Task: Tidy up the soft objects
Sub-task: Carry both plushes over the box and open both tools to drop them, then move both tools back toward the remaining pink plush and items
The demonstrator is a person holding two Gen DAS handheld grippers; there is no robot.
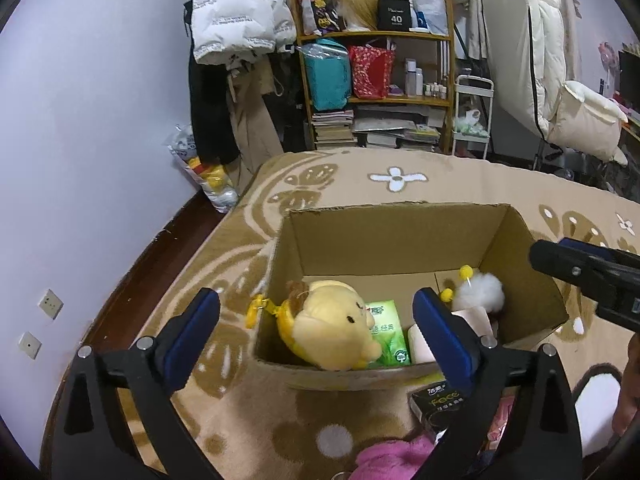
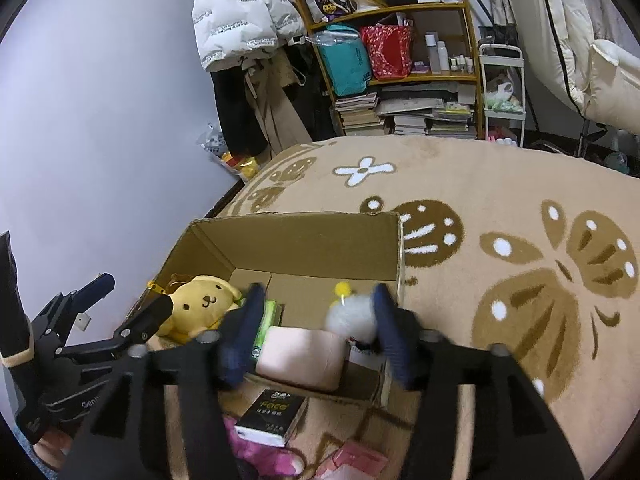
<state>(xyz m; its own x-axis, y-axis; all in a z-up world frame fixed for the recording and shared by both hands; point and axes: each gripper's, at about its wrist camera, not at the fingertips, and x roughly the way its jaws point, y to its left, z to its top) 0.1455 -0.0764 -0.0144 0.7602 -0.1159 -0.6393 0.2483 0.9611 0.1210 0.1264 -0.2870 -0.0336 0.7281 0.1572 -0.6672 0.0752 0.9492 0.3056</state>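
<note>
I see an open brown cardboard box (image 1: 400, 240) standing on a beige carpet with brown butterfly and white flower patterns (image 2: 500, 184). The box has no flaps on top, so its mouth is free from above. Behind and to the right of the box the carpet is open; on the left the carpet edge runs near a dark floor strip and the pale wall (image 1: 88, 120).

My left claw (image 1: 316, 322) stands wide open over the near left corner of the box, with nothing pressed between its blue pads. One finger is outside the box wall, the other is above the inside. My right claw (image 2: 316, 328) is also open; its fingers look blurred, and they stand on both sides of a pale pink soft block (image 2: 300, 356) without pressing it.

Inside the box, a yellow plush dog (image 1: 332, 324) lies against the left wall, on its side in the left view, its face turned toward the middle of the box. Just beside it is a green tissue pack (image 1: 386, 332) with Chinese writing that I cannot read. A white fluffy pompom toy with yellow ball antennae (image 2: 350, 314) sits near the right wall, its antennae pointing up.

In front of the box lies a black pack printed "Face" (image 2: 272, 412), next to a pink fuzzy item (image 2: 260, 452). On the far wooden shelf (image 1: 376, 34) a black box shows "40".
</note>
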